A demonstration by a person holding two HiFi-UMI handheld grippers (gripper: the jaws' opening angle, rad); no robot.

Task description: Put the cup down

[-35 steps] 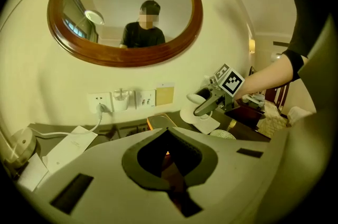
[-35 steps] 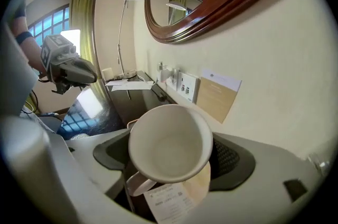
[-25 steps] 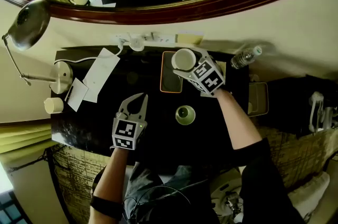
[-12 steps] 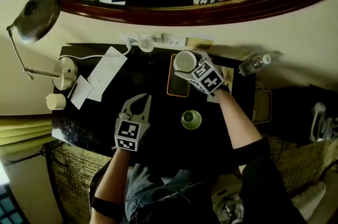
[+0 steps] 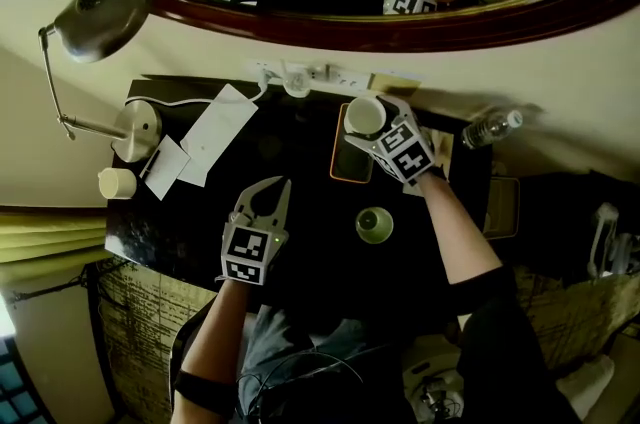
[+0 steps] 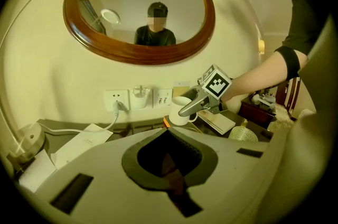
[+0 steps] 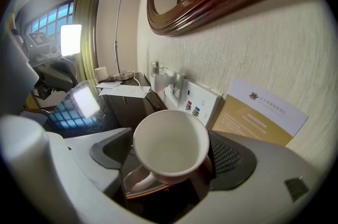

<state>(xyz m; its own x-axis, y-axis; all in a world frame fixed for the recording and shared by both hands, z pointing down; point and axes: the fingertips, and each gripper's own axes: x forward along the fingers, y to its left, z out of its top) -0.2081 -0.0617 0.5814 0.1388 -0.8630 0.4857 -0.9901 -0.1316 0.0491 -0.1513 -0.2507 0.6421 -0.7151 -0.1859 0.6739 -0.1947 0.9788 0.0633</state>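
While left gripper [image 5: 270, 188] jaws sit together, right gripper [image 5: 366, 120] jaws, just widening, flank the cup [image 5: 365, 114], seemingly at the tray [image 5: 349, 168] edge.

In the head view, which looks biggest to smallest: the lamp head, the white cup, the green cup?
1. lamp head, clearly largest.
2. white cup and green cup: they look about alike, too close to rank.

Pale grey left gripper [image 5: 268, 188] and right gripper [image 5: 366, 119], dark ribbed pads [image 7: 235, 160], black-and-white marker cubes [image 5: 249, 255], black sleeves [image 5: 495, 312] leaving forearms bare
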